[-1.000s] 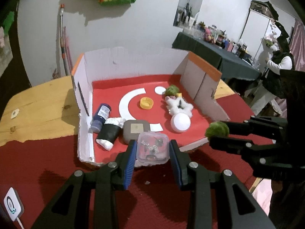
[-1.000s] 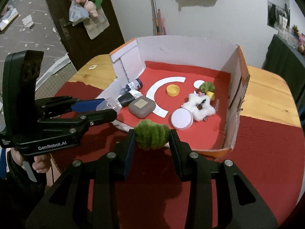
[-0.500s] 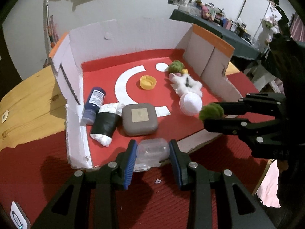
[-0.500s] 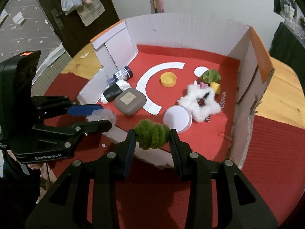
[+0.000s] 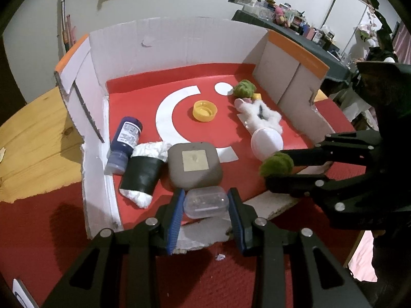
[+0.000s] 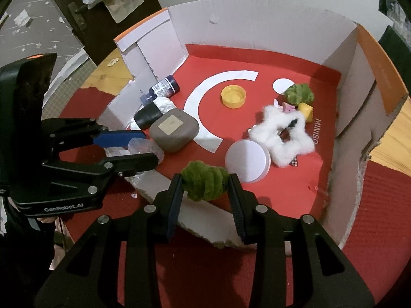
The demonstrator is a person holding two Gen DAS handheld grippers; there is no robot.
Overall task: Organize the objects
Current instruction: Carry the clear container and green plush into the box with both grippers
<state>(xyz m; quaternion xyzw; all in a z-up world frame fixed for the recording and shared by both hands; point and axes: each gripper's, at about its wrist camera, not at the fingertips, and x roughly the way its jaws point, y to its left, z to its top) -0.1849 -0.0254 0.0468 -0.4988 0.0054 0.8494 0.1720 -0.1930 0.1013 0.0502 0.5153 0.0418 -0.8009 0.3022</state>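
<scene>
Your table (image 5: pixel 30 148) is wood with a red cloth (image 6: pixel 380 205) over the near part. On it sits one open cardboard box (image 5: pixel 179 41), white walls, red floor, near wall folded flat.

Your left gripper (image 5: pixel 206 202) is clamped on one clear plastic case (image 5: pixel 206 202). The case sits right between the blue pads, over the box's near edge, just in front of the grey square case (image 5: pixel 194 165). Its long axis runs pad to pad, across the gripper's line. In the right wrist view the same case (image 6: pixel 146 150) shows between the left fingers, close to the grey case (image 6: pixel 174 131).

Your right gripper (image 6: pixel 205 183) is clamped on one green fuzzy ball (image 6: pixel 204 183). The ball fills the gap between the pads and hangs over the near edge of the box floor, just beside the white round lid (image 6: pixel 248 160). It's lumpy, slightly wider pad to pad; no clear heading.

Inside the box, one of each:
- white fluffy star (image 6: pixel 282 133), right side
- grey square case, label up
- black roll with white stuffing (image 5: pixel 141 174), long axis running toward the back wall
- dark blue bottle (image 5: pixel 124 145), lying down along the left wall, cap end nearer you
- white round lid
- second green fuzzy ball (image 6: pixel 299 93), far right; so two green balls total
- yellow cap (image 6: pixel 233 96), open side up, centre
- yellow block (image 6: pixel 305 110), touching the star
</scene>
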